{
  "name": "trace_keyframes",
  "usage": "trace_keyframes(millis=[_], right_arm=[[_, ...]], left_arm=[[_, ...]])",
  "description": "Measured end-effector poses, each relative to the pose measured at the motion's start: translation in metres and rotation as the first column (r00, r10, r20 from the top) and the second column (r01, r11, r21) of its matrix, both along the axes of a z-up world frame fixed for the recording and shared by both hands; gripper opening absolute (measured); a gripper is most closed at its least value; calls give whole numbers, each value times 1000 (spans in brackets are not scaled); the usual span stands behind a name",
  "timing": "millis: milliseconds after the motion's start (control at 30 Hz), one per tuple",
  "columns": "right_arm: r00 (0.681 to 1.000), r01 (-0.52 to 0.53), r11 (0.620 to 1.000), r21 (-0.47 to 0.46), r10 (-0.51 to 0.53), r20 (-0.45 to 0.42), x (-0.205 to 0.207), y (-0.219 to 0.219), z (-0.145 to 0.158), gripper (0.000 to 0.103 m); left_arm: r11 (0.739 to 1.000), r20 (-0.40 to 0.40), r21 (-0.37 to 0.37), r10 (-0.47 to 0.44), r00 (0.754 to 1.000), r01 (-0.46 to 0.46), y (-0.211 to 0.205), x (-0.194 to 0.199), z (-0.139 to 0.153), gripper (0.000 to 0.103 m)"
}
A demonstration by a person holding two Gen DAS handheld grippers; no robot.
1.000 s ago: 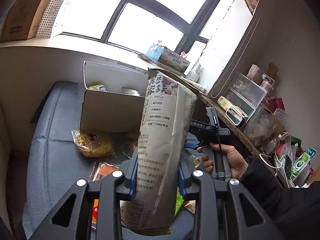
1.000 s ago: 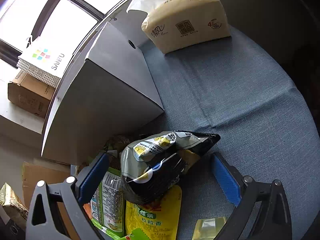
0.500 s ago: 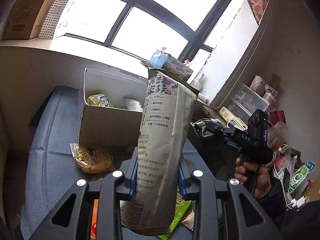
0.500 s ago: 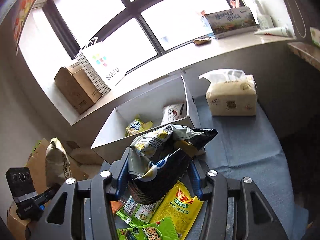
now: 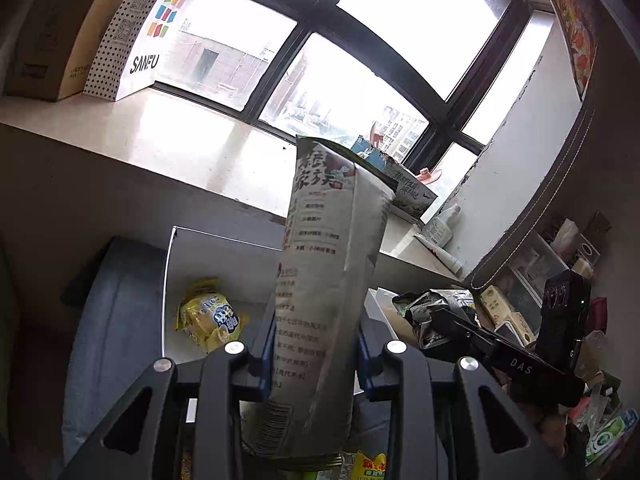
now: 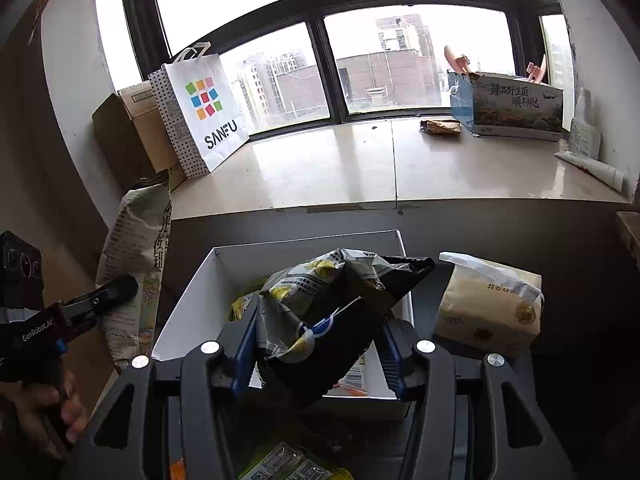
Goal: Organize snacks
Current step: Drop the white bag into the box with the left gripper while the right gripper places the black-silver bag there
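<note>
A: Grippers first. Left gripper is clamped tight on a tall grey-white snack bag, pinched low so most of the bag stands above the pads. Right gripper is closed on a crumpled black-and-yellow chip bag, pads pressing its sides.

B: Position against the white box?

A: The chip bag hangs over the box's near edge, above the open interior. The tall bag is beside the box on its left in the right wrist view, near the rim but not clearly over it. Inside the box: a yellow snack packet against the left wall, plus something white I can't identify.

B: Risks?

A: Three, as I judge it. The tall bag is held near its bottom; it could lean or fold at the pinch and catch the box's wall going in. The chip bag is puffy and slick, so a squeeze on air may slip, or crush the contents. Both grippers aim at one box, so they could collide over it.

B: Surroundings?

A: A tissue pack sits just right of the box; loose snack packets lie on the near side, below the grippers. A dropped bag would land among those.
</note>
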State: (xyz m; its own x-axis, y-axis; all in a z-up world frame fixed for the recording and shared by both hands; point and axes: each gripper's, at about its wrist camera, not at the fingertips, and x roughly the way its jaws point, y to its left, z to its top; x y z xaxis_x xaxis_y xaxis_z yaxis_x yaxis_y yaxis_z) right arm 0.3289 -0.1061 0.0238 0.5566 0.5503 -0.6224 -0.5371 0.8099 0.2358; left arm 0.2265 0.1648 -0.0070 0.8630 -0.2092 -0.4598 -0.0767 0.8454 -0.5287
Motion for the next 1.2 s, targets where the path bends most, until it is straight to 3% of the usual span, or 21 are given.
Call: trace_keyframes(millis=[67, 100, 167, 200, 233, 400, 600, 733, 967, 1200], right_arm=[[1000, 9, 1000, -12, -9, -21, 20, 5, -3, 57], [999, 17, 1000, -19, -18, -36, 28, 7, -5, 59], [996, 34, 999, -6, -35, -77, 43, 6, -11, 74], [994, 44, 999, 6, -43, -104, 49, 4, -15, 97], [992, 57, 998, 23, -54, -115, 52, 2, -17, 103], [996, 88, 995, 35, -87, -27, 40, -11, -11, 103], [1000, 25, 997, 71, -24, -13, 7, -19, 3, 103], [999, -36, 994, 106, 33, 24, -33, -30, 16, 103], [988, -99, 983, 155, 79, 129, -112, -56, 38, 103], [981, -132, 975, 180, 102, 166, -172, -83, 42, 103]], left_arm=[[1000, -42, 1, 13, 999, -13, 6, 21, -8, 38], [1000, -72, 3, 25, 997, -25, 9, 30, -13, 47], [996, -128, 39, 90, 988, -86, 14, 41, -22, 83], [992, -141, 61, 117, 983, -109, 16, 43, -24, 102], [989, -137, 82, 136, 981, -125, 17, 42, -26, 103], [984, -140, 125, 142, 980, -125, 13, 30, -26, 103], [972, -40, 212, 117, 992, -106, 2, -20, -6, 103], [958, -2, 282, 48, 999, -46, -15, -55, 3, 103], [953, 25, 299, -58, 998, 48, -49, -117, 11, 103], [942, 10, 312, -131, 991, 122, -75, -166, 11, 103]])
